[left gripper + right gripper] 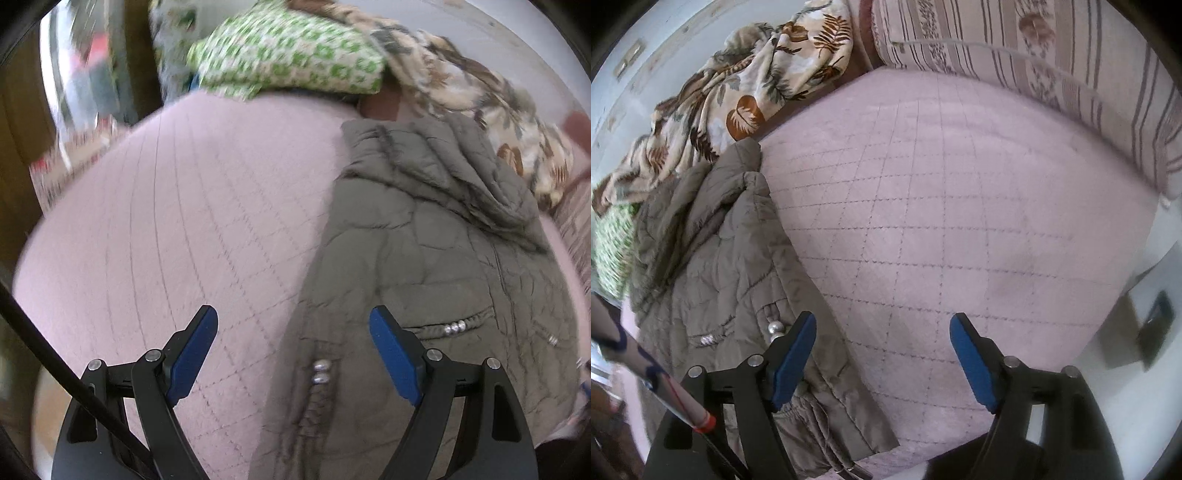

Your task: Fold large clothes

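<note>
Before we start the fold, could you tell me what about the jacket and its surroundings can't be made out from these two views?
- Olive quilted jacket: in the left wrist view its hem runs behind the left gripper and off the bottom edge.
- In the right wrist view the jacket's far side is cut off at the left, partly behind a striped pole.
- Sleeves: folds hide them in both views.
- Green-patterned cloth: motion-blurred, type unclear.
- Right gripper: open, holding nothing.

An olive-grey quilted puffer coat (pixel 436 251) is lying lengthwise on the pink quilted bed, its hood end pointing toward the far side and its hem toward the near edge. It is resting crumpled and partly doubled over itself, with puffy stitched panels, shiny silver beads along its pockets, and a gathered seam running toward the hem.
</note>
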